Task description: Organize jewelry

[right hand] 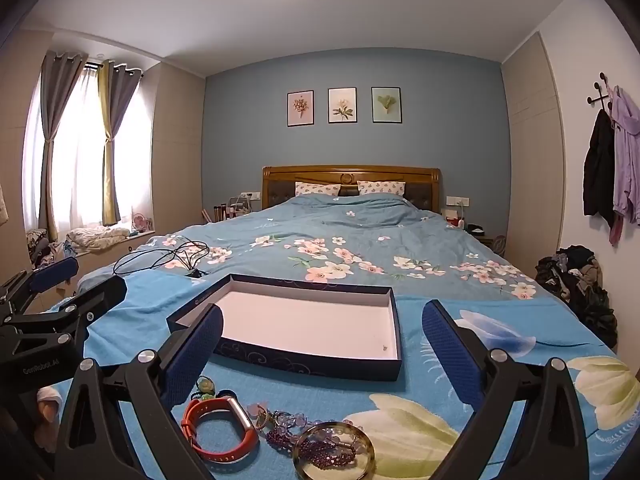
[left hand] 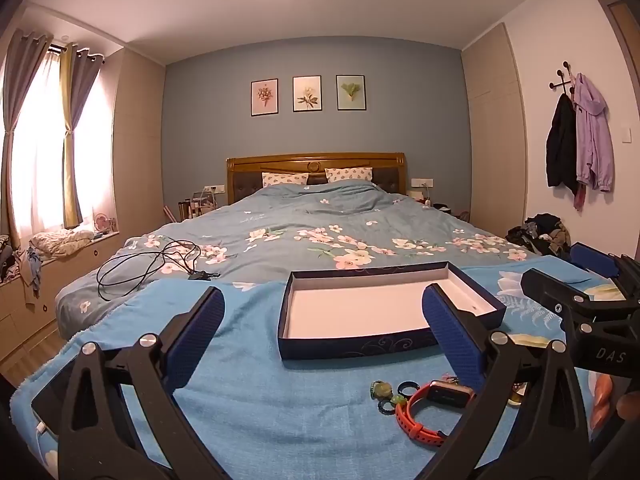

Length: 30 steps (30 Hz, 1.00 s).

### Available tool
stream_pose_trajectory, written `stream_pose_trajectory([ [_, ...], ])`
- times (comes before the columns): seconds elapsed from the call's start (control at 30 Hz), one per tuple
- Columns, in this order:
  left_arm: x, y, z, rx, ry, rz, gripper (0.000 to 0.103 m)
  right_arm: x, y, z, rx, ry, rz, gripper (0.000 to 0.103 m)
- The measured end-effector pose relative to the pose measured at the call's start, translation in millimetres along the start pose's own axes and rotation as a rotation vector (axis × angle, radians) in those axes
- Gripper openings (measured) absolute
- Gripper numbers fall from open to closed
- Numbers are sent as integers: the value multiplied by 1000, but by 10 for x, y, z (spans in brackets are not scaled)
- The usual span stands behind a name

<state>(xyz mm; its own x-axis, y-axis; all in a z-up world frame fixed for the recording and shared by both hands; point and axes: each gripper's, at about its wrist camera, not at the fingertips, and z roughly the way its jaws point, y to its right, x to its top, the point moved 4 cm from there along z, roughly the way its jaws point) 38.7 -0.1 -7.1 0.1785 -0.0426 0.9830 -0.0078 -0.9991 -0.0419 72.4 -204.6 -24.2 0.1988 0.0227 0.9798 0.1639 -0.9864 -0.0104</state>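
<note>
Jewelry: a small heap lies on the blue towel [right hand: 304,384] at the foot of the bed, just in front of the open box [right hand: 308,330]; nothing is in the box yet except one tiny speck near its right wall.
Pieces: orange watch band [right hand: 218,430] at the left, green-bead pieces [right hand: 206,388] behind it, dark purple bead string [right hand: 320,450] lying across the clear bangle [right hand: 334,454] at the right.
Left gripper [left hand: 324,336]: jaws wide apart, holding nothing, hanging above the towel to the left of the heap.
Right gripper [right hand: 322,350]: also wide open and empty, right above the heap.
Step in hand: I judge it is the first pick, probably by the right gripper.
How to do well: take the watch band first, because it lies apart and is thick; close on its strap, not on the screen.
Risk: the bead string rests on the bangle, so lifting one may drag the other; separate them before lifting.
Placing: lower each piece inside the box walls and release it low.
</note>
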Motion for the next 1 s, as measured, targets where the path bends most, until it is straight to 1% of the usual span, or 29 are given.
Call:
stream_pose_trajectory([
  [0.03, 0, 0, -1, -1, 0, 0, 97, 58, -34, 78, 3, -8, 2, 96],
  [0.2, -2, -4, 0, 0, -9, -2, 97, 61, -24, 35, -1, -16, 2, 96],
  [0.23, 1, -8, -3, 0, -9, -2, 97, 53, 30, 93, 3, -20, 4, 96],
  [1.0, 21, -10, 17, 0, -11, 0, 97, 52, -25, 77, 6, -23, 13, 96],
])
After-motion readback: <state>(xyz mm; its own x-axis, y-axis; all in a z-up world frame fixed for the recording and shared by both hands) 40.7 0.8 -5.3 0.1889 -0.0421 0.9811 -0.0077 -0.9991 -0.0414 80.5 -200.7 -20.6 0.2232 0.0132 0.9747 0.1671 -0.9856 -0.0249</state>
